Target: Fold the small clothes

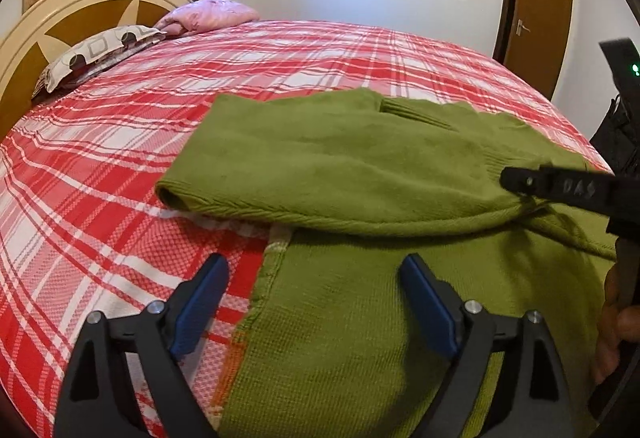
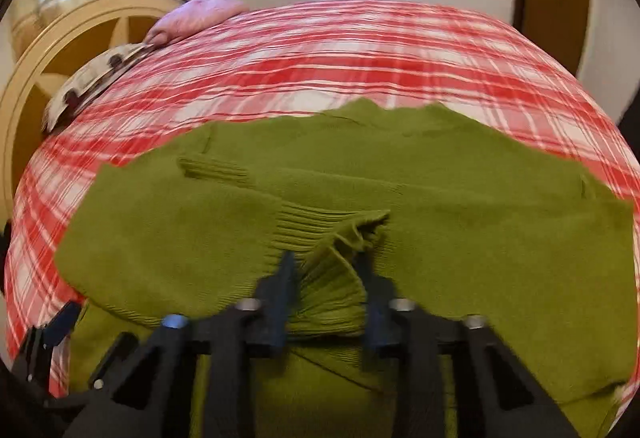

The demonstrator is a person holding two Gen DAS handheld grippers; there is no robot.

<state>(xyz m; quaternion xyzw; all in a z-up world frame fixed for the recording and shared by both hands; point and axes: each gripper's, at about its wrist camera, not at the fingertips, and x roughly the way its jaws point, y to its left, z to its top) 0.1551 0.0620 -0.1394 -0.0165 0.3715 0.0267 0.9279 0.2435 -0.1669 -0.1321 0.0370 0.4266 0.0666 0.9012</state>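
Observation:
A green knit sweater (image 1: 320, 157) lies on the bed, one sleeve folded across its body. My left gripper (image 1: 315, 266) hovers open over the sweater's left hem edge, with nothing between its blue pads. In the right wrist view my right gripper (image 2: 323, 262) is shut on the sleeve's ribbed cuff (image 2: 332, 278), which bunches between the fingers over the sweater (image 2: 480, 238). The left wrist view shows the right gripper (image 1: 516, 185) coming in from the right, with the knit puckered at its tip. The left gripper (image 2: 52, 330) shows at the lower left of the right wrist view.
A red and white plaid sheet (image 1: 120, 157) covers the bed. A patterned pillow (image 1: 96, 53) and a pink pillow (image 1: 208, 15) lie by the headboard (image 1: 60, 13) at the far left. A brown door (image 1: 536, 5) stands at the back right. A hand (image 1: 616, 318) holds the right gripper.

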